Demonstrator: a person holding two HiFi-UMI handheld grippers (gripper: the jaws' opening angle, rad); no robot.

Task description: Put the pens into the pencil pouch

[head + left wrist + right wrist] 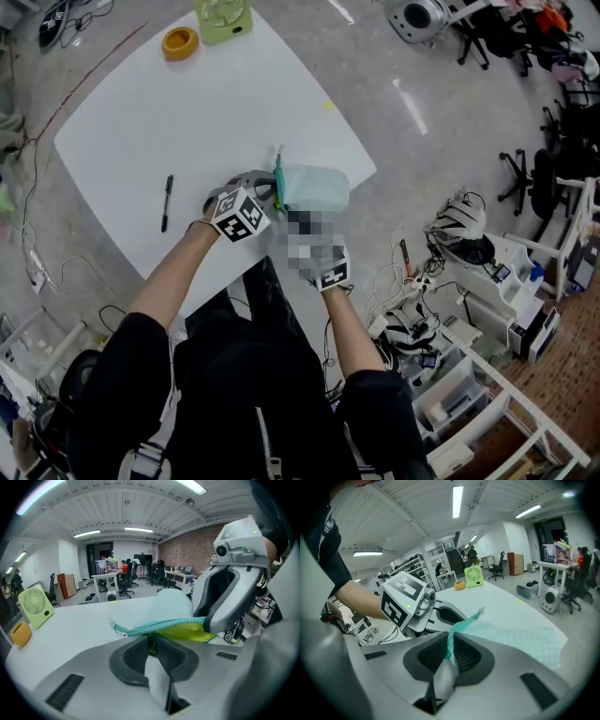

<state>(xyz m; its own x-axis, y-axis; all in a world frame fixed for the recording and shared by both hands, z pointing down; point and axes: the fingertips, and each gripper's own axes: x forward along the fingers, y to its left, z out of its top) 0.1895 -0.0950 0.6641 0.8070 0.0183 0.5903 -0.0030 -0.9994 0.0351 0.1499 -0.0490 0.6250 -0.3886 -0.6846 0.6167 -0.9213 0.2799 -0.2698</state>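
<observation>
- One pencil pouch (pixel 317 187), pale mint with a teal zipper, lies at the near edge of the white table (pixel 206 112), just in front of me.
- Its mouth is parted a little. My left gripper view shows yellow-green lining under the zipper.
- My left gripper (pixel 151 645) is clamped on one lip of that mouth, with the pads pressed together on the zipper edge and lining.
- My right gripper (pixel 451 641) pinches the teal zipper edge too, on the side nearer me, with its jaws closed tight on the fabric.
- The two grippers sit close together at the pouch's left end.
- One black pen (pixel 166 202) lies flat on the table to the left, well apart from the pouch and from both grippers.
- At the table's far end a small green fan (pixel 223 19) stands with an orange roll (pixel 180 42) just beside it.
</observation>
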